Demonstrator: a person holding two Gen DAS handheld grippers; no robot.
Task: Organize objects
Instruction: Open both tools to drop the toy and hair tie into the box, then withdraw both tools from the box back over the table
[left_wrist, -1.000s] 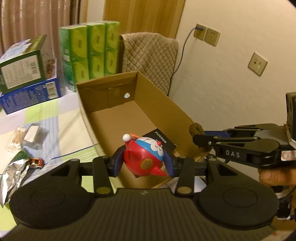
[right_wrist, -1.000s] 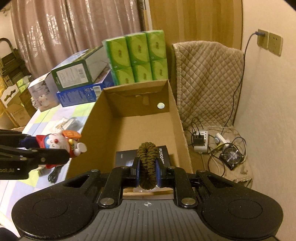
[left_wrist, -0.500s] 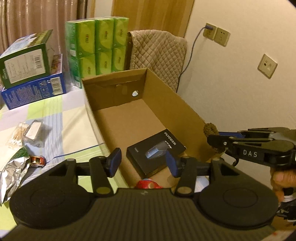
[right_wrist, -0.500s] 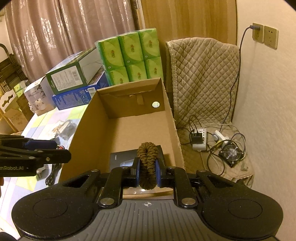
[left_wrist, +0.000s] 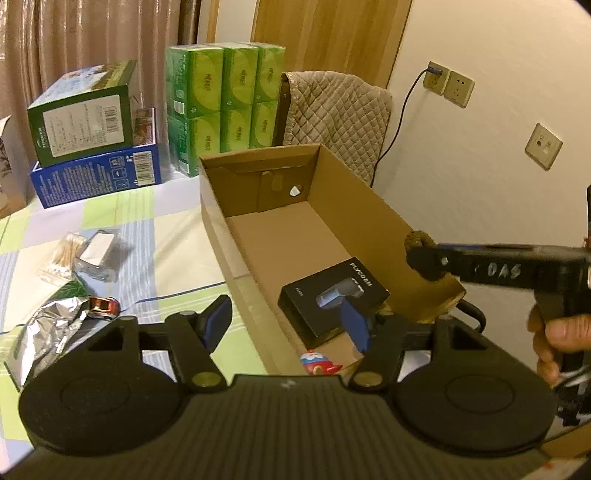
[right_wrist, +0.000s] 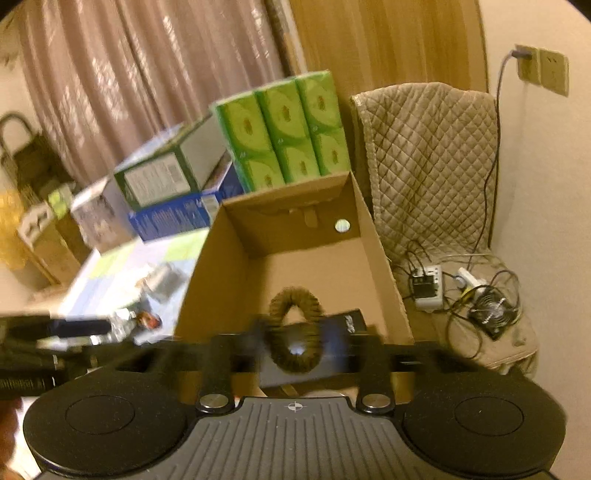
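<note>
Now one cardboard box (left_wrist: 373, 225) — one black case (left_wrist: 332, 295), one toy (left_wrist: 317, 363) inside, both hand-held grippers opening, one brown ring (right_wrist: 293, 332) between right's.

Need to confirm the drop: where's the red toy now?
Left wrist view: the red toy lies inside the cardboard box at its near end, just in front of the black carton, below the opening left gripper.

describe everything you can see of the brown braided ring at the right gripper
The brown braided ring is a thick loop of dark olive-brown cord or yarn with a rough, fuzzy weave and a small open centre. It stands roughly upright between the fingers of the right gripper, whose jaws are opening; motion blur hides whether the pads still touch it. It hangs over the near end of the open cardboard box, above the black product box inside. In the left wrist view it shows at the gripper's tip by the box's right wall.
</note>
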